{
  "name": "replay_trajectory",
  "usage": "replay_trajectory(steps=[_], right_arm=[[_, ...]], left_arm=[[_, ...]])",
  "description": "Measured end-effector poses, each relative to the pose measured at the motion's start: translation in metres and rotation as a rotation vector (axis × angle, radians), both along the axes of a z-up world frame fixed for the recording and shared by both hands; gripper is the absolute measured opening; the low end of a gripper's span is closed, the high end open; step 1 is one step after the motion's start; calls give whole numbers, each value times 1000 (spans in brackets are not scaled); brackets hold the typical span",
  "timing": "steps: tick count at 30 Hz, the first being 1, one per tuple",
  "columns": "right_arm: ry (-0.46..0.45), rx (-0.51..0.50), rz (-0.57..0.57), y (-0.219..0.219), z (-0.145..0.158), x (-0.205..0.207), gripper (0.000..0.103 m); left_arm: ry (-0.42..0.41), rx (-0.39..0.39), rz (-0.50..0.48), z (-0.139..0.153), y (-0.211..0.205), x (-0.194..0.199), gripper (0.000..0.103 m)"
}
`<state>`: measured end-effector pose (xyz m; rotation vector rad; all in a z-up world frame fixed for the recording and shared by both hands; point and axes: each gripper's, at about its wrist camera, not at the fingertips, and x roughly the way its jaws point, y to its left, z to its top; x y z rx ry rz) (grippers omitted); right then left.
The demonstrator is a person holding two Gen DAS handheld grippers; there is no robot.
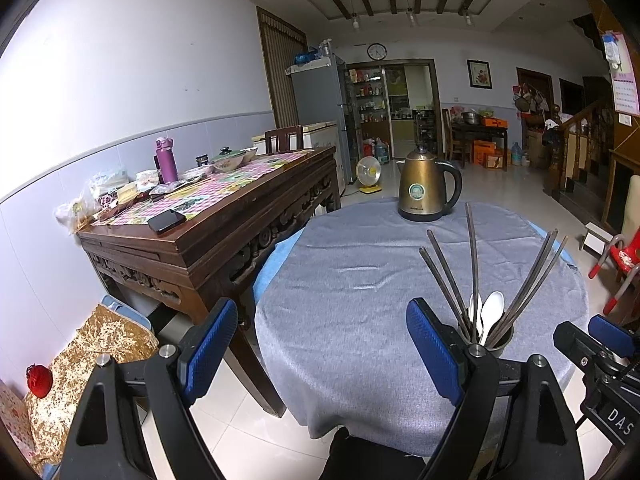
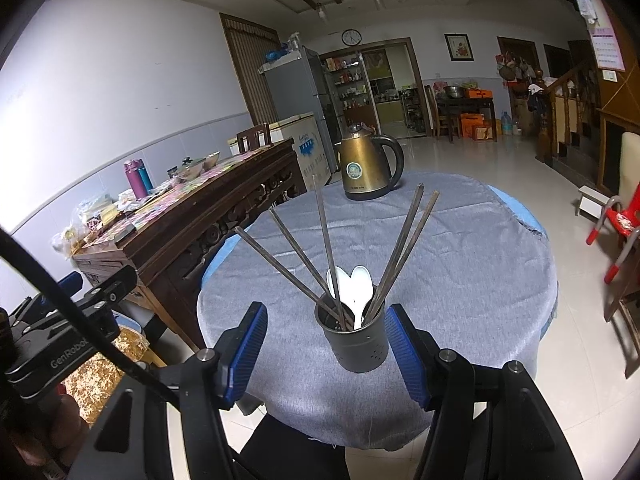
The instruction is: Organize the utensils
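Note:
A dark metal utensil holder (image 2: 359,340) stands near the front edge of the round table with the grey cloth (image 2: 460,272). It holds several dark chopsticks (image 2: 328,248) fanned upward and two white spoons (image 2: 357,288). My right gripper (image 2: 326,344) is open, its blue pads on either side of the holder without touching it. My left gripper (image 1: 322,344) is open and empty, to the left of the holder (image 1: 498,340), over the table's left front edge. The right gripper's tip shows at the left wrist view's right edge (image 1: 612,334).
A bronze electric kettle (image 2: 370,168) stands at the table's far side. A carved wooden sideboard (image 1: 208,232) with bottles, bowls and a phone stands close on the left. A red chair (image 2: 616,232) is on the right. A gold cushion (image 1: 80,360) lies low left.

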<state>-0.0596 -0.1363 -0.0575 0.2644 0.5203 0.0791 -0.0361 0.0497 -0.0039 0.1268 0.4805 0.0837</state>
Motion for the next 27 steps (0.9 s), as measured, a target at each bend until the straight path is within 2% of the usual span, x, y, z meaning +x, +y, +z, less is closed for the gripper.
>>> replay_trajectory(steps=[27], right_arm=[[19,12,1,-4,-5,4,65]], left_arm=[[15,-9,-13,-2,-3,6,87]])
